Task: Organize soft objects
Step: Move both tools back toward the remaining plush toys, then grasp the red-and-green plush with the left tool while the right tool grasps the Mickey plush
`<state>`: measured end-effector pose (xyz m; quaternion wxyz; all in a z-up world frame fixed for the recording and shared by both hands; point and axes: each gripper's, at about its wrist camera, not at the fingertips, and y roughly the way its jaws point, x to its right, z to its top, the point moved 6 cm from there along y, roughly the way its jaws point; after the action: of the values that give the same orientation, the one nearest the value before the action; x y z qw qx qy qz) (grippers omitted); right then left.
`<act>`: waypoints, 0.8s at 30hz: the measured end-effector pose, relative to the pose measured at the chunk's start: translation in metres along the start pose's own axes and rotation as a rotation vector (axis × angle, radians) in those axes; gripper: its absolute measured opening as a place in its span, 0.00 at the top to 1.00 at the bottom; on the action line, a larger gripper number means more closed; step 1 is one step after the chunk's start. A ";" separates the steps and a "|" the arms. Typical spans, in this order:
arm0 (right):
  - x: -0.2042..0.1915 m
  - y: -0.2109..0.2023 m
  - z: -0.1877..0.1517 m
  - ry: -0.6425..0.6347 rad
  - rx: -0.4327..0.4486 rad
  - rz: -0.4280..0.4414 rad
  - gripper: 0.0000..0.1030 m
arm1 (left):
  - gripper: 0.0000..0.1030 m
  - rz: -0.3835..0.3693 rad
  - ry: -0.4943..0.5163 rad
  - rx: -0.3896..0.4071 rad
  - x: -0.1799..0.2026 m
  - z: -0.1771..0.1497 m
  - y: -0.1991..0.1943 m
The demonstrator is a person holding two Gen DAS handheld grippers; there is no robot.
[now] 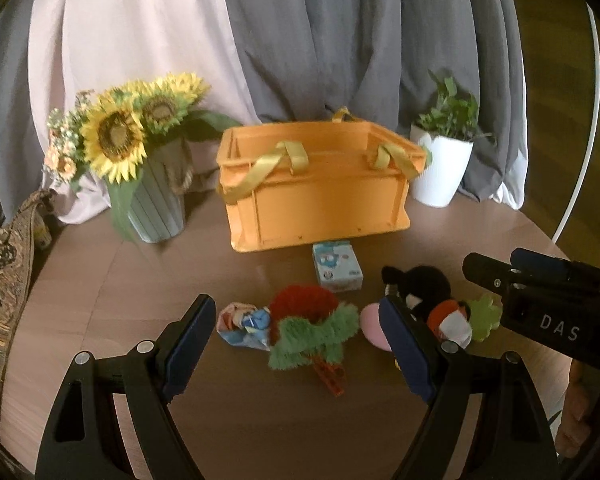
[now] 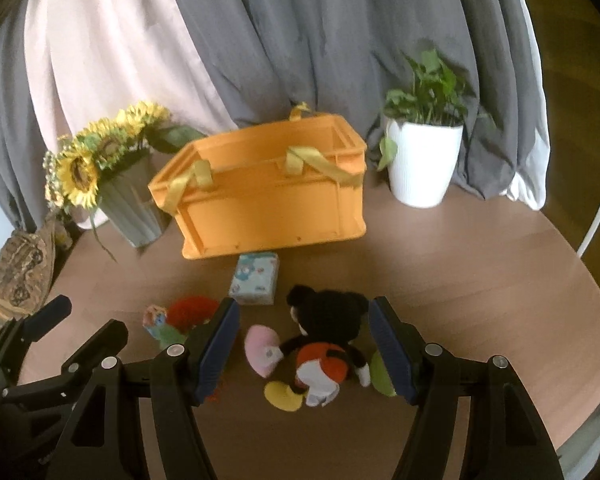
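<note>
Blue-padded fingers of the left gripper [image 1: 300, 344] are spread, nothing pinched; a red and green plush [image 1: 312, 326] is seen between them on the tabletop [image 1: 100, 280], in front of the orange crate [image 1: 320, 200]. The right gripper [image 2: 304, 346] is likewise spread around a mouse doll [image 2: 324, 344], also before the crate, untouched.

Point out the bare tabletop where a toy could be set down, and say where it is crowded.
Bare round brown wooden table: the right side, between the white ribbed plant pot and the black plush mouse; also the left, in front of the grey sunflower vase. Crowded: the strip before the orange plastic crate, around the small tissue pack.
</note>
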<state>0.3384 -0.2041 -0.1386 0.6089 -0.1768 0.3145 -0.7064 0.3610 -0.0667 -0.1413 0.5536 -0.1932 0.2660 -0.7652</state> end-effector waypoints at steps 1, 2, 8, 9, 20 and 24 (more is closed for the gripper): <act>0.001 0.002 -0.002 0.000 -0.009 0.000 0.34 | 0.19 -0.003 -0.001 -0.005 0.000 -0.002 0.003; 0.002 0.006 -0.005 0.001 -0.021 -0.001 0.34 | 0.19 -0.004 0.000 -0.011 0.000 -0.004 0.005; 0.007 0.025 -0.023 0.007 -0.066 -0.012 0.34 | 0.19 -0.011 0.027 -0.024 0.004 -0.014 0.022; 0.008 0.027 -0.025 0.007 -0.071 -0.014 0.34 | 0.19 -0.013 0.030 -0.027 0.004 -0.016 0.025; 0.013 0.053 -0.042 0.010 -0.120 -0.017 0.34 | 0.26 -0.024 0.063 -0.033 0.010 -0.022 0.060; 0.012 0.060 -0.045 0.003 -0.126 -0.018 0.35 | 0.28 -0.030 0.053 -0.041 0.012 -0.023 0.073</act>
<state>0.3523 -0.2096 -0.2127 0.5897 -0.2168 0.3576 -0.6909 0.3983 -0.0914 -0.2051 0.5309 -0.1881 0.2931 -0.7726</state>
